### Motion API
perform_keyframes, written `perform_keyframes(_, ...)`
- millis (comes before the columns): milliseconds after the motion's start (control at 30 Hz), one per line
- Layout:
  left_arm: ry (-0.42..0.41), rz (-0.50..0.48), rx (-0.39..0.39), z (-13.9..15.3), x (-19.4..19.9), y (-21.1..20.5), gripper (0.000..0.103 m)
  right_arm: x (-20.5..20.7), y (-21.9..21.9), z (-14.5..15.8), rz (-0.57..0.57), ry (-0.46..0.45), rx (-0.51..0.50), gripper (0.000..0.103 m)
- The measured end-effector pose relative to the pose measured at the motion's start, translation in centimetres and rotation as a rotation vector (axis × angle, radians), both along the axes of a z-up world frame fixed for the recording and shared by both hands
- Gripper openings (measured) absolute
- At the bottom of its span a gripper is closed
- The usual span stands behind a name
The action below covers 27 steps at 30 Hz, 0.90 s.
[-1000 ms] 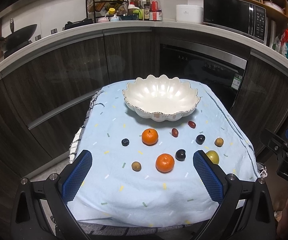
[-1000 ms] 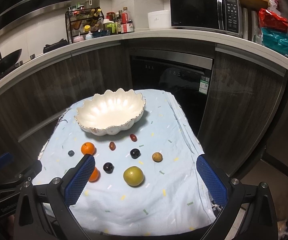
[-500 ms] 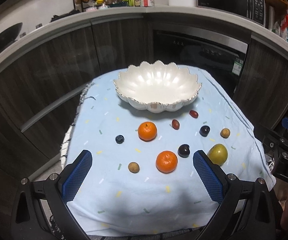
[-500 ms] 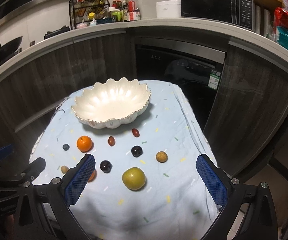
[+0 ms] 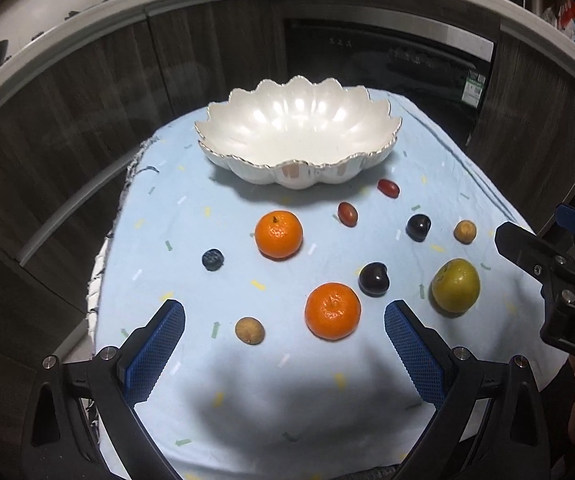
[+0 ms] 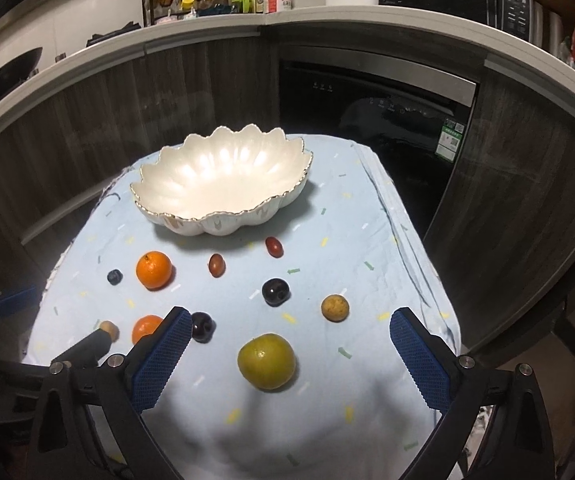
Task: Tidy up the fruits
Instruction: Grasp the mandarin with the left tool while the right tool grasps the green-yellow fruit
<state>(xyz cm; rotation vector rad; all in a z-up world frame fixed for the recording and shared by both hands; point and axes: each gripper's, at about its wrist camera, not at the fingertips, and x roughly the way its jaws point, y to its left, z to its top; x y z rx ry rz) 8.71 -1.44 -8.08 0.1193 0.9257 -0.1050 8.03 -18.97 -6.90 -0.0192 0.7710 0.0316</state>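
From the left wrist view, the left gripper (image 5: 283, 336) hangs above the near part of a worktop draped in a pale blue cloth (image 5: 155, 248), its blue-padded fingers (image 5: 155, 350) spread wide and holding nothing. Between them lie a near mandarin (image 5: 332, 311) and a small tan fruit (image 5: 250, 330). Farther on sit a second mandarin (image 5: 278, 234) with its stem end up, a blueberry (image 5: 212, 259), two dark plums (image 5: 374, 279) (image 5: 418, 227), another tan fruit (image 5: 465, 231) and a green-yellow fruit (image 5: 455, 285). Two oblong red grapes lie just in front of the bowl: the left one (image 5: 347, 214) has its long axis running toward the bowl, the right one (image 5: 388, 188) lies more crosswise. The white scalloped bowl (image 5: 247, 160) stands upright at the far end of the cloth, nothing inside it, its long axis running left to right. The right gripper's black body shows at the right edge.

From the right wrist view, the right gripper (image 6: 287, 348) hovers over the near right part of the cloth, fingers (image 6: 421, 360) wide apart and empty. The green-yellow fruit (image 6: 266, 361) lies between them. The bowl (image 6: 175, 216) lies beyond, toward the left.
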Motion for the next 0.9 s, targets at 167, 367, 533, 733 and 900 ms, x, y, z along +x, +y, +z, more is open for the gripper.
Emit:
perform_keyframes(167,0.022,-0.019,0.011,-1.5,1.2,-0.7,0.099,0.9,0.3,-1.4,0.017,0.036,-0.004,0.094)
perform_keyframes(367,0.053,-0.053,0.03,-3.4,2.1,-1.8,0.098,2.0,0.4,-3.4,0.031,0.102,0.012,0.086)
perform_keyframes(533,0.094,-0.081,0.037,-5.0,2.6,-2.4,0.092,2.7,0.2,-4.9,0.032,0.157,0.024,0.084)
perform_keyframes(733,0.139,-0.089,0.035,-6.6,3.4,-2.7,0.075,3.5,0.3,-6.3,0.047,0.21,0.03,0.079)
perform_keyframes(900,0.163,-0.094,0.037,-7.4,3.9,-2.9,0.072,4.2,0.6,-7.5,0.059,0.263,0.038,0.078)
